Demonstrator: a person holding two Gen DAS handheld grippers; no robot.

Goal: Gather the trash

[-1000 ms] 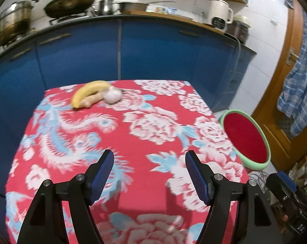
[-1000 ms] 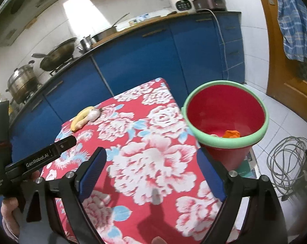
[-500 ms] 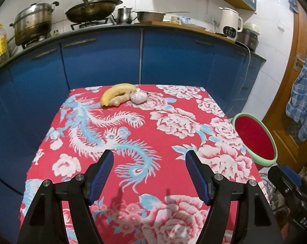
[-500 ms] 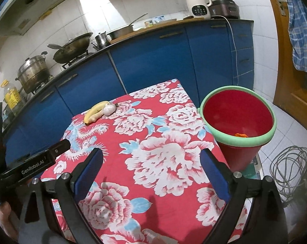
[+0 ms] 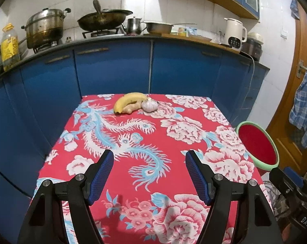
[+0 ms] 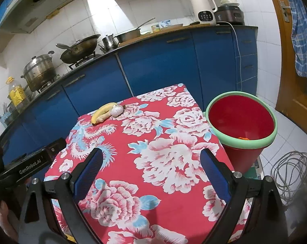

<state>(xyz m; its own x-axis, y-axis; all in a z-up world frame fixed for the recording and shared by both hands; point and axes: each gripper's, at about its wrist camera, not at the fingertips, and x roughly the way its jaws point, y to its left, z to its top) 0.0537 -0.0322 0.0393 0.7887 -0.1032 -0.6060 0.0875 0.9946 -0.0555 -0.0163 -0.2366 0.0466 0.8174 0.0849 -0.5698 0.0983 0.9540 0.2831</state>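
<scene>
A red bin with a green rim (image 6: pixel 241 113) stands on the floor at the table's right side; an orange scrap (image 6: pixel 243 138) lies inside it. The bin also shows in the left wrist view (image 5: pixel 257 142). A banana (image 5: pixel 129 100), a ginger piece (image 5: pixel 132 107) and a garlic bulb (image 5: pixel 149 105) lie together at the table's far edge, also seen in the right wrist view (image 6: pixel 102 112). My left gripper (image 5: pixel 149 158) is open and empty over the near table. My right gripper (image 6: pixel 151 157) is open and empty, left of the bin.
The table wears a red flowered cloth (image 5: pixel 173 142). Blue cabinets (image 5: pixel 112 71) stand behind it, with pots, a wok (image 5: pixel 104 19) and a kettle (image 5: pixel 233 31) on the counter. A coiled cable (image 6: pixel 291 172) lies on the floor. A wooden door (image 6: pixel 291 61) is at right.
Both grippers have drawn back and risen, so the table and counter look farther off. Both stay open and empty. The food on the table has not moved.
</scene>
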